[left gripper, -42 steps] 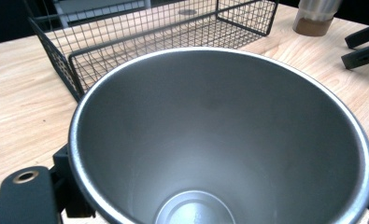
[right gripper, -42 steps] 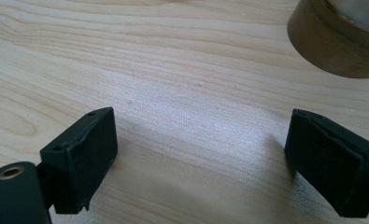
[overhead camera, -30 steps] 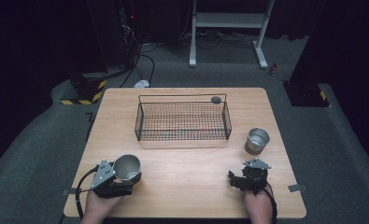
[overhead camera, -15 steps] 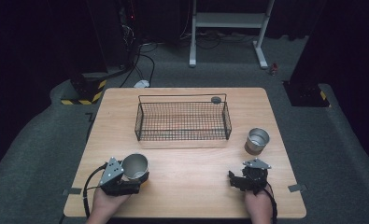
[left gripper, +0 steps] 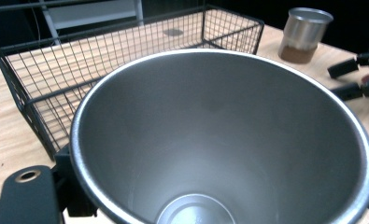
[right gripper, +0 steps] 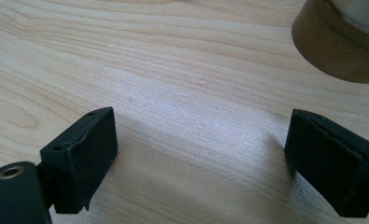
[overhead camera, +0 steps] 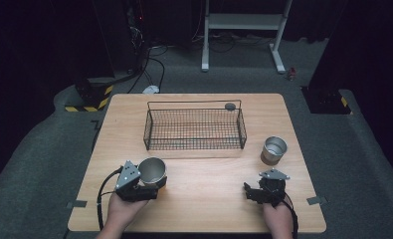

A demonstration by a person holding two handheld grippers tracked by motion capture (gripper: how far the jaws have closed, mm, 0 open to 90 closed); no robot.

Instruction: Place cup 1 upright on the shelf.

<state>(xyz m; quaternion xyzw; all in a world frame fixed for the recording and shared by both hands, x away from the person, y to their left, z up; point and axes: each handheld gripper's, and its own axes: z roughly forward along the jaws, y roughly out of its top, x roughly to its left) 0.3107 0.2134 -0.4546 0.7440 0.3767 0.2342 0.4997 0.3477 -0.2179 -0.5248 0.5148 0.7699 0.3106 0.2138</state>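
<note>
The steel cup (overhead camera: 152, 170) sits in the left gripper (overhead camera: 156, 181), near the left front of the table (overhead camera: 209, 199), its mouth open upward and tipped a little toward the wire basket (overhead camera: 194, 128). In the left gripper view the cup's bare inside (left gripper: 219, 140) has nothing in it, and the jaws are closed tight on its wall low at the near side. The left hand (overhead camera: 122, 209) comes in from the near edge, palm behind the gripper body, with the cable looping off to its left.

The basket stands just beyond the cup at the middle of the table; a small dark disc (overhead camera: 230, 106) lies by its far right corner, whether inside I cannot tell. A second metal cup (overhead camera: 273, 150) stands upright to the right of the basket.

The right gripper (overhead camera: 251, 191) rests at the near right, well apart from the held cup, jaws spread wide over bare wood with nothing between them; the right hand (overhead camera: 277, 216) lies behind it.
</note>
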